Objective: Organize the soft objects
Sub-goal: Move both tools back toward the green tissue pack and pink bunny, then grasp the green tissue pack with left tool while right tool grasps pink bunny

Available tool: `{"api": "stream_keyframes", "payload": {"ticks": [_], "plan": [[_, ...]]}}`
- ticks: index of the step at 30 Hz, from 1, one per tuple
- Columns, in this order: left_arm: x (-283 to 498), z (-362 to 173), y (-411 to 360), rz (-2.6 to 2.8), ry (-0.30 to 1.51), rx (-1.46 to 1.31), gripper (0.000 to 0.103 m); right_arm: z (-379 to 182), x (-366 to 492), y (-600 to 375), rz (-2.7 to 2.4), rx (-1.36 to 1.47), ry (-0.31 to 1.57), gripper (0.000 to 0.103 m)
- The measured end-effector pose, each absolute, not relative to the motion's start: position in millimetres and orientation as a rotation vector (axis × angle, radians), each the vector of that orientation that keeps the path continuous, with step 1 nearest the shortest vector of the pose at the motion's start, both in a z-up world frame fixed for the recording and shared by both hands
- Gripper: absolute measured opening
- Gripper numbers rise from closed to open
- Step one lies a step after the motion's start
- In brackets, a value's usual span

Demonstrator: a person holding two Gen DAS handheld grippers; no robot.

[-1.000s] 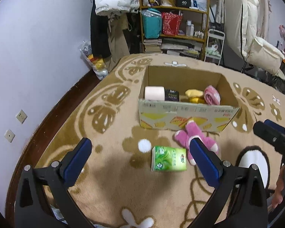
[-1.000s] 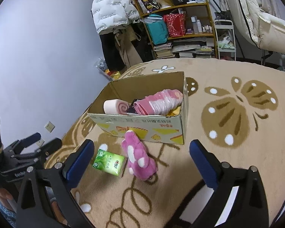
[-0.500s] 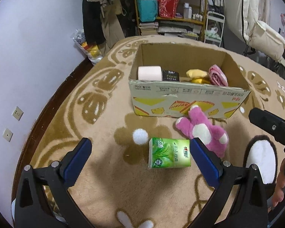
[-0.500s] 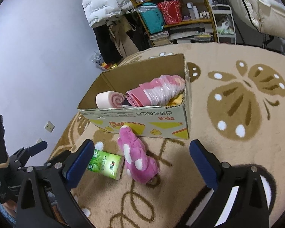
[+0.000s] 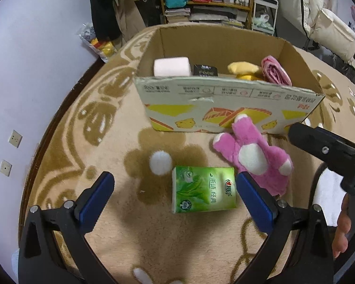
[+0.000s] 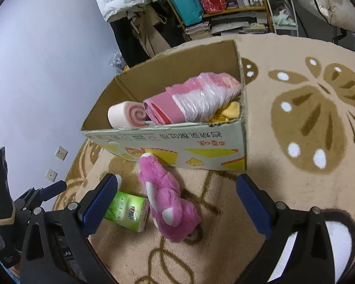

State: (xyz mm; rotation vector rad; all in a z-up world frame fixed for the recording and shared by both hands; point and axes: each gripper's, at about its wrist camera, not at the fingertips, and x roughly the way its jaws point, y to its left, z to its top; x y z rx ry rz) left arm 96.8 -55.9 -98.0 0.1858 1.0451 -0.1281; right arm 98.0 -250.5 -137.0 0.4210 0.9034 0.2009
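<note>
Both jaws spread, left hand-held gripper (image 5: 174, 195) above green tissue pack (image 5: 203, 189)

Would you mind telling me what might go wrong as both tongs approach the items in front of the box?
The green tissue pack and pink plush toy lie touching, so the open left tongs might snag both. The right tongs, also open, converge nearby and could collide with them.

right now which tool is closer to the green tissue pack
Left. The left tool frames the green tissue pack; the right tool faces the pink plush beside it.
</note>
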Motion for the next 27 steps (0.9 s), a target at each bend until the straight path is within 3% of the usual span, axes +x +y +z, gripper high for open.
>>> {"api": "stream_keyframes", "payload": {"ticks": [20,27], "plan": [[112.4,-127.5,-67.7,-0.179,1.165,0.172,0.102,-171.9,123.6,-229.6,0.257,0.388,1.025,0.103],[115.6,-135.3,-67.9,-0.192,1.197,0.157,0.102,-182.1,127.0,-228.4,0.262,0.39,1.051,0.084]]}}
